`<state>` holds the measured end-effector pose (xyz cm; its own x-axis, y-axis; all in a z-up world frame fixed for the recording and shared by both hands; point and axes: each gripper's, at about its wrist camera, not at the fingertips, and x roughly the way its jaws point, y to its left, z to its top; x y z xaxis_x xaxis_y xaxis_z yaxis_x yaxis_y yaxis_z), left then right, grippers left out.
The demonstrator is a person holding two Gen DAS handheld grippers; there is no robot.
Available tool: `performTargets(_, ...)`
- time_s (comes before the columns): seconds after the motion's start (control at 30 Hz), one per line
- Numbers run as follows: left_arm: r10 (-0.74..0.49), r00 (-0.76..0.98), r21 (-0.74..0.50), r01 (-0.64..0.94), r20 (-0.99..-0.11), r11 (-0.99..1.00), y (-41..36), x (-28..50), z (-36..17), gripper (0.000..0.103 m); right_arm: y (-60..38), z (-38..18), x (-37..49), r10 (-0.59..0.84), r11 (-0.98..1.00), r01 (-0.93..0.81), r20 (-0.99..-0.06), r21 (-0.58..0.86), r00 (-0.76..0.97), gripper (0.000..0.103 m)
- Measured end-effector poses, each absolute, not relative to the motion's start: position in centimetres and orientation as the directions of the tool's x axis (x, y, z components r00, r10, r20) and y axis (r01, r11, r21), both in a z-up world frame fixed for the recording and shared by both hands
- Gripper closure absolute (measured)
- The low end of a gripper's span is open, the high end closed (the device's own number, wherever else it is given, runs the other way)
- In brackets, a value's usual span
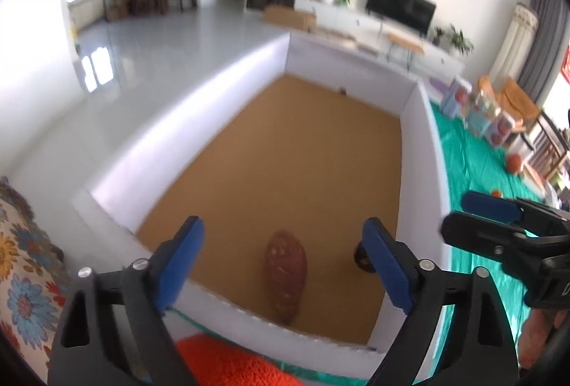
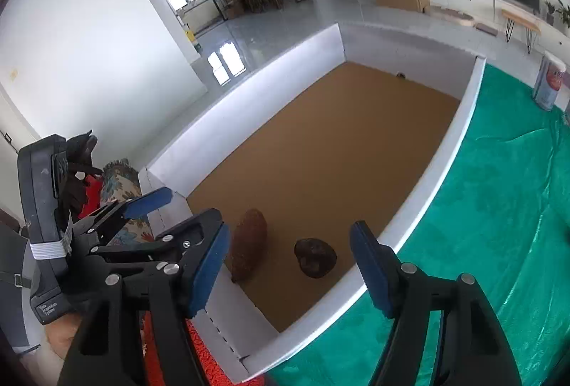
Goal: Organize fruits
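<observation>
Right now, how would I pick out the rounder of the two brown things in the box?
Find the big white-walled box with the tan floor, beside the green cloth. At its near end two brown items lie side by side, apart. The one you want is the dark, squat, rounded lump nearer the green cloth; its neighbour is longer, tapered and redder.

Only text: small white print on black device (image 2: 44,309) strapped by left gripper, approx "Data Acquisition System", barely legible. Red wall sign (image 1: 565,65) and far posters were too blurred to read.
</observation>
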<state>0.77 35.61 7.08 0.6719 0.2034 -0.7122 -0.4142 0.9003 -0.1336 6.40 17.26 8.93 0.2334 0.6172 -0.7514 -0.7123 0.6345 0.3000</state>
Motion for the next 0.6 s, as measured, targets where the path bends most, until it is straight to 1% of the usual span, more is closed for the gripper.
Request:
performTargets(0.07,0.204,0.712,-0.149,-0.400,-0.672,0.904,34.7,0.4,8.4,0.010,15.1,10.4,6.1,0.625,0.646,-0.715,-0.724,0.268,0.293,0.031)
performTargets(0.17,0.180,0.775,-0.175,-0.351,-0.606,0.920,32.2,0.0,10.2,0.008,10.4,12.7,5.5,0.612,0.689,-0.698,-0.673,0.195,0.415,0.023)
performTargets(0.2,0.162,0.796,-0.180,-0.321,-0.584,0.930,30.8,0.0,10.6,0.007,9.1,13.4,5.5,0.601,0.706,-0.688,-0.655,0.168,0.458,0.020)
performTargets(0.3,0.079,0.833,-0.190,-0.216,-0.548,0.958,26.5,0.4,11.2,0.005,3.1,14.0,3.9,0.540,0.771,-0.632,-0.608,0.079,0.582,0.016)
performTargets(0.4,-0.043,0.829,-0.195,-0.080,-0.558,0.978,21.3,1.4,10.4,0.004,-3.6,12.2,2.3,0.443,0.844,-0.537,-0.596,0.024,0.670,0.015)
performTargets(0.5,-0.164,0.776,-0.210,0.041,-0.609,0.977,15.4,2.7,7.8,0.004,-11.0,9.1,0.3,0.310,0.917,-0.398,-0.604,-0.012,0.734,0.015)
performTargets(0.6,-0.247,0.728,-0.242,0.114,-0.640,0.964,9.9,2.7,4.2,0.004,-17.0,5.7,-1.8,0.157,0.970,-0.238,-0.613,-0.052,0.774,0.015)
